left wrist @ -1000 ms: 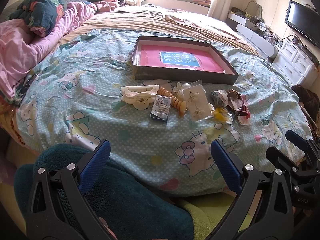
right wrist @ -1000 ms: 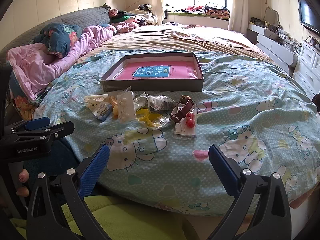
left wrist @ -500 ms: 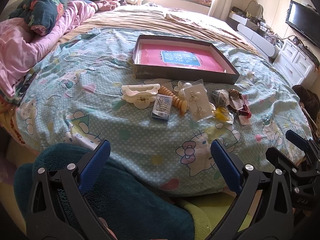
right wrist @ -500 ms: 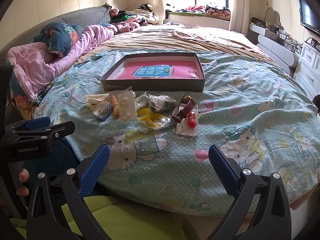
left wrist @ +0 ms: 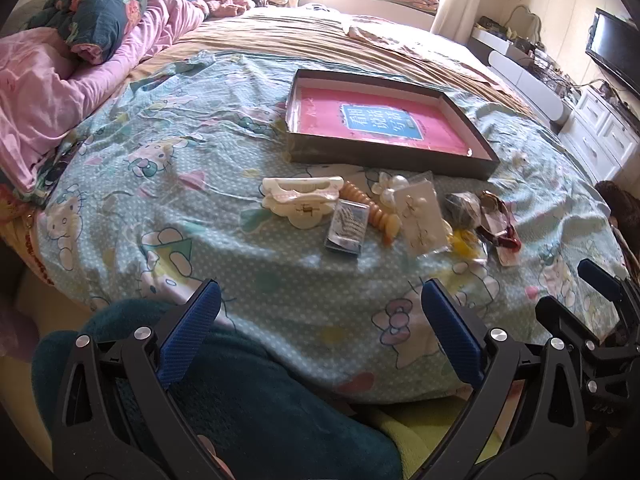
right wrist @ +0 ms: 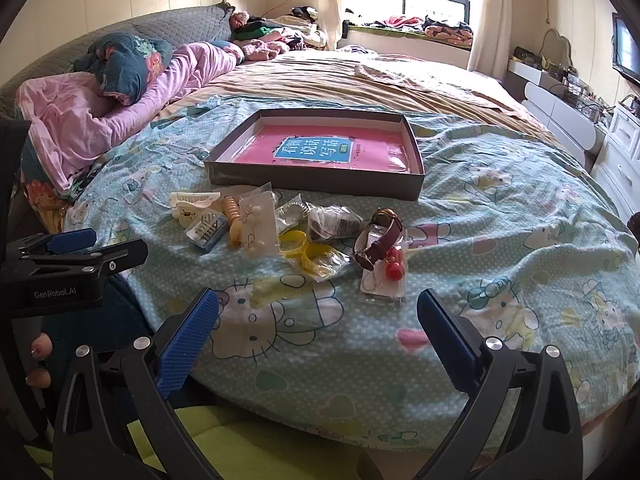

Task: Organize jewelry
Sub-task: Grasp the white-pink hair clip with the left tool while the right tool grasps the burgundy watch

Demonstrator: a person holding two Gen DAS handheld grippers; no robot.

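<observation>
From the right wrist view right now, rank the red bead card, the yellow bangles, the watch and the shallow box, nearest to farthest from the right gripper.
1. Red bead card, just ahead of the right gripper.
2. Yellow bangles to the left and watch above the card: too close to call.
3. Shallow box, farthest, behind everything.

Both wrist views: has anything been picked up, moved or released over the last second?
Nothing was taken or let go. The left gripper and right gripper hang open and empty at the bed's edge, with only a slight camera drift. The jewelry pile lies as before on the bedsheet in front of the box.
</observation>
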